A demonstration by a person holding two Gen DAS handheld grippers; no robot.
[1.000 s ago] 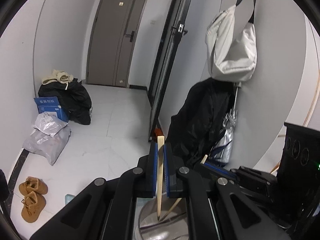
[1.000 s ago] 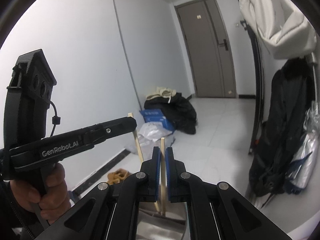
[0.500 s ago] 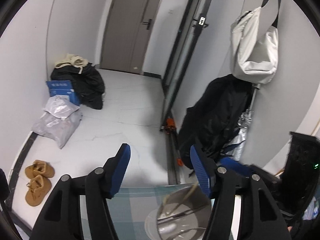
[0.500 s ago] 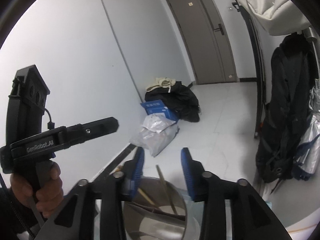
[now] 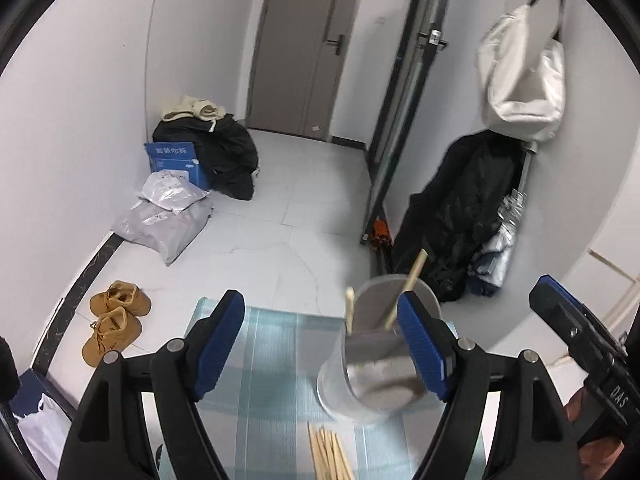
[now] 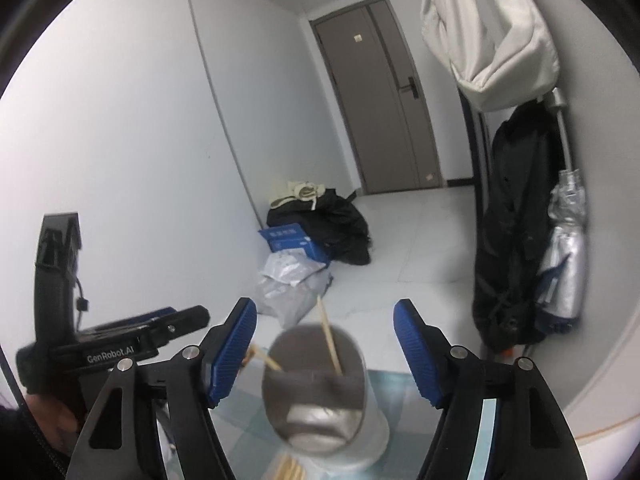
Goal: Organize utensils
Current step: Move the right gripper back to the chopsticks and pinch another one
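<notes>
Both views are evenly lit by cool, diffuse indoor light with a bluish cast; no lamp shows, and the white walls read pale and flat; shadows are soft and faint, only a dim one under the black coat; the fisheye bends the door and wall edges into curves, strongest toward the rim, and a black vignette closes off every corner; the far room is fairly sharp in both; the metal cup is smeared with motion blur, its rim ghosted and its sheen dull, in the left view too; the sticks in it are soft-edged; the blue pads stay crisp.
</notes>
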